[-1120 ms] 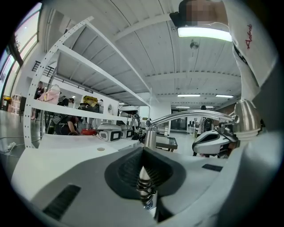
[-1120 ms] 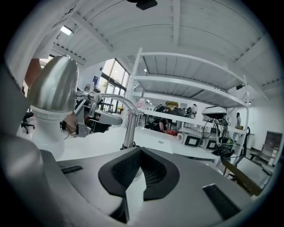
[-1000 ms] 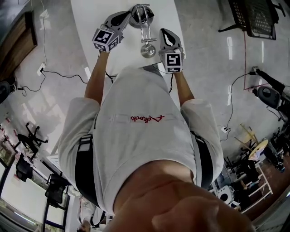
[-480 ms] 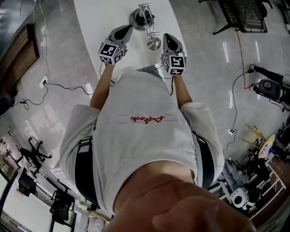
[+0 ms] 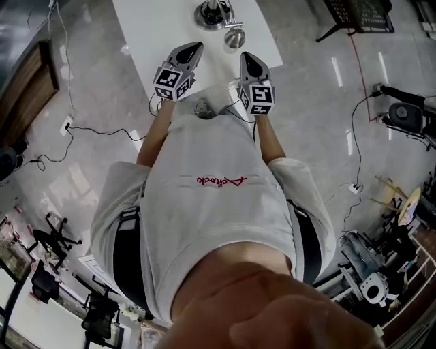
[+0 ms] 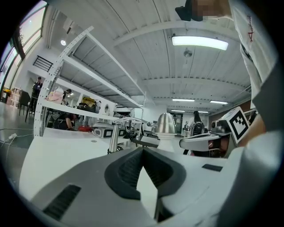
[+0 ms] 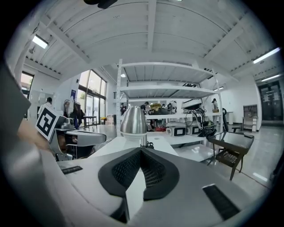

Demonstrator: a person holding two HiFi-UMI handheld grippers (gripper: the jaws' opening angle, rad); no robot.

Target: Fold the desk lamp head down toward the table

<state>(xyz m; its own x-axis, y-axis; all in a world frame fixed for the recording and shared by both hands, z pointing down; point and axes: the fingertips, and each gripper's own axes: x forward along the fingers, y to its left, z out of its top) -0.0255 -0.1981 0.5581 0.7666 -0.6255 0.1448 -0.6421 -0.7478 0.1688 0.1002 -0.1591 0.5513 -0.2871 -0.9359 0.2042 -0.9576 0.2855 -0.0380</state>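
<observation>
The silver desk lamp stands on the white table (image 5: 146, 27): round base (image 5: 211, 13), jointed arm, and cone-shaped head (image 5: 235, 38) with its mouth facing down close to the tabletop. My left gripper (image 5: 195, 46) and right gripper (image 5: 244, 56) hover at the table's near edge, both shut and empty, apart from the lamp. In the left gripper view the lamp head (image 6: 165, 124) and arm (image 6: 128, 120) lie beyond the closed fingertips (image 6: 142, 150), with the right gripper (image 6: 208, 139) beside them. The right gripper view has the lamp head (image 7: 134, 120) straight ahead.
A black mesh chair (image 5: 357, 13) stands right of the table and shows as a chair (image 7: 230, 153) in the right gripper view. Cables (image 5: 88, 112) trail over the shiny floor. Tall white shelving (image 7: 168, 111) with equipment rises behind the table. People stand far off (image 7: 73, 113).
Both grippers have drawn back from the lamp toward the person's body. The left one was by the base and the right one beside the head; now both are clear of it.
</observation>
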